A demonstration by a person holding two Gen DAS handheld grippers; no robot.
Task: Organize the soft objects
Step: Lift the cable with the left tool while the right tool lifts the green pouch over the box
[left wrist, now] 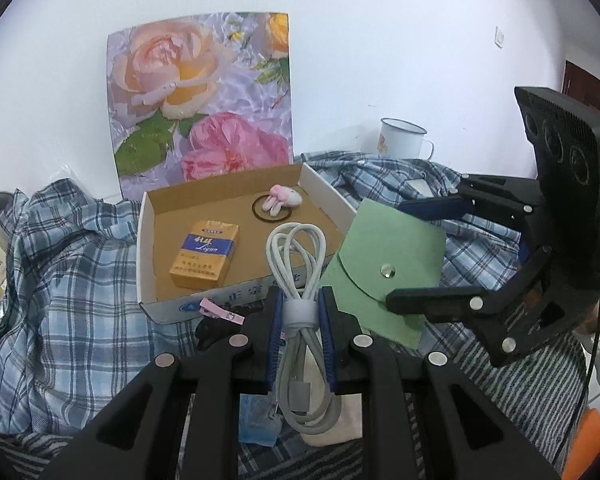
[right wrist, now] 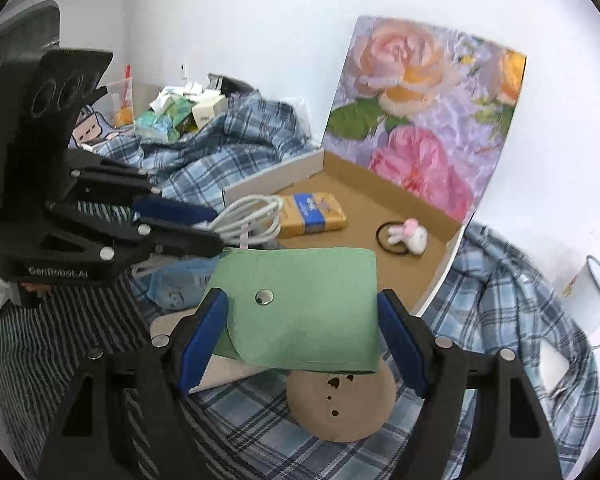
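Note:
My left gripper point(left wrist: 302, 312) is shut on a coiled white cable point(left wrist: 296, 264), held by its strap above the front wall of a shallow cardboard box point(left wrist: 148, 240). The cable also shows in the right wrist view point(right wrist: 252, 216). My right gripper point(right wrist: 302, 320) is shut on a green felt pouch point(right wrist: 308, 320) with a metal snap, held in the air beside the box's corner; the pouch shows in the left wrist view point(left wrist: 384, 264) too. Inside the box lie a yellow cigarette pack point(left wrist: 206, 252) and a pink bunny hair tie point(left wrist: 282, 200).
A floral board point(left wrist: 200, 100) leans on the wall behind the box. Blue plaid cloth point(left wrist: 60, 280) covers the surface. A white enamel mug point(left wrist: 402, 138) stands at the back right. A pink clip point(left wrist: 222, 312), a blue packet point(left wrist: 258, 420) and a brown round coaster point(right wrist: 340, 404) lie below.

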